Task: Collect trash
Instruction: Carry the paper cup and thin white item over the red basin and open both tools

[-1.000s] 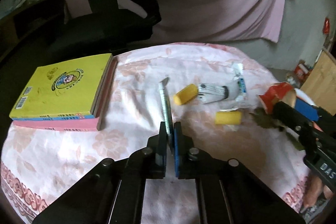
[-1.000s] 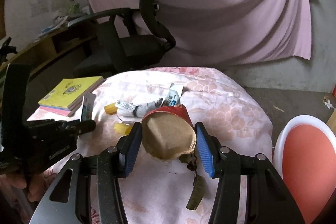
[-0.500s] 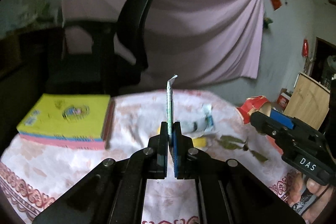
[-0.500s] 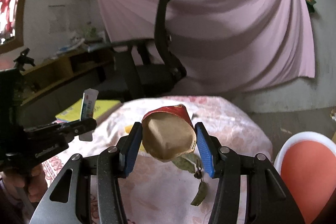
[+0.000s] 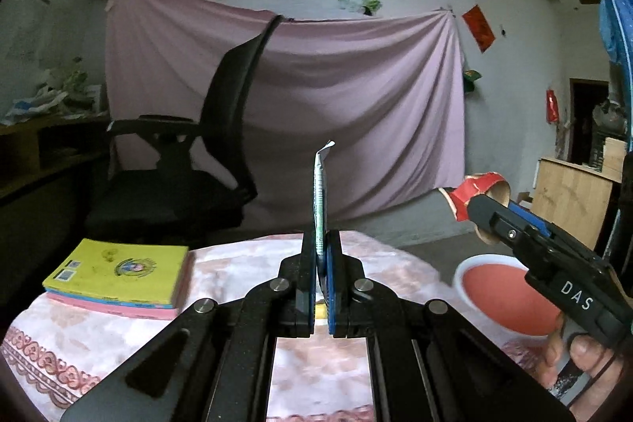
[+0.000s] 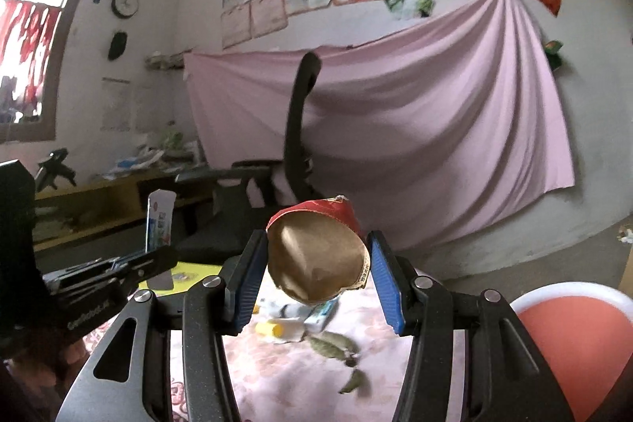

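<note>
My left gripper (image 5: pixel 321 244) is shut on a flat white and green wrapper (image 5: pixel 320 196), held edge-on and upright above the table; the wrapper also shows in the right wrist view (image 6: pixel 159 220). My right gripper (image 6: pixel 316 271) is shut on a crushed red paper cup (image 6: pixel 316 260), its brown inside facing the camera; the cup also shows in the left wrist view (image 5: pixel 474 190). Both are lifted above the round table with the floral cloth (image 5: pixel 245 260). On the cloth lie a yellow piece (image 6: pixel 273 328), a small wrapper (image 6: pixel 322 315) and dry leaves (image 6: pixel 332 345).
A stack of books with a yellow cover (image 5: pixel 118 273) lies at the table's left. A black office chair (image 5: pixel 205 161) stands behind the table. A round red bin with a white rim (image 6: pixel 569 343) stands to the right of the table, also in the left wrist view (image 5: pixel 502 291).
Both grippers have risen well above the table and tilted up, carrying the wrapper and the cup. The table's trash has dropped low or out of view.
</note>
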A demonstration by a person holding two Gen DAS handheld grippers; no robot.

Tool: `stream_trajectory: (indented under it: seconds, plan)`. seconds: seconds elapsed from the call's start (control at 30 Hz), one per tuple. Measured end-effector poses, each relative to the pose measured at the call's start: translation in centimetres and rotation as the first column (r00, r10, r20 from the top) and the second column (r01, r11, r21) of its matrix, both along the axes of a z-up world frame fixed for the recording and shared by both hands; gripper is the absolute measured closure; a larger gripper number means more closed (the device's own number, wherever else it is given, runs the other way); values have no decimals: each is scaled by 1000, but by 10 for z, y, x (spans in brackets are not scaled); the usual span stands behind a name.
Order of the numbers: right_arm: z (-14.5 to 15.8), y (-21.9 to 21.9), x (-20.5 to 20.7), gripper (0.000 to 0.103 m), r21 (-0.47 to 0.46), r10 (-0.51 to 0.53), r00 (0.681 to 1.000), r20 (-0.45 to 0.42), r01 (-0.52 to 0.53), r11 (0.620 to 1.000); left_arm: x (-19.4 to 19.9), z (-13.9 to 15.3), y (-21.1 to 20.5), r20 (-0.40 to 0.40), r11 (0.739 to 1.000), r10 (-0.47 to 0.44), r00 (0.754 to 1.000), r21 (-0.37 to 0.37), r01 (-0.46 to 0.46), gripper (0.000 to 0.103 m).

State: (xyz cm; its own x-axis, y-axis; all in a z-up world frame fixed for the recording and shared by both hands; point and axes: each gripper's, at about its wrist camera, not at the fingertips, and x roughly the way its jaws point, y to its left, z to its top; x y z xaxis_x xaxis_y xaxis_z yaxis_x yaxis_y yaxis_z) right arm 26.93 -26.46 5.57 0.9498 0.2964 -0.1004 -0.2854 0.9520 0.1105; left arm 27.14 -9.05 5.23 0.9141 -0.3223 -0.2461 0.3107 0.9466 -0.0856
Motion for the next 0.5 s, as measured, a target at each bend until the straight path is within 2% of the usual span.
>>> stream_trajectory:
  seconds: [0.2,0.33,0.5]
  plan:
    - [9,-31,-17,54,0,-98,994,51,98,995,-6,15,-41,12,997,-71,997,7,71,101]
    - [11,-62,-19,53,45,-165,986,37,163,986,-3,23,-73,1,991,-130,992,37,130,101]
    - [11,-104,-19,53,98,-256,967,-14,256,962,7,25,-111,-44,978,-203,978,40,204,101]
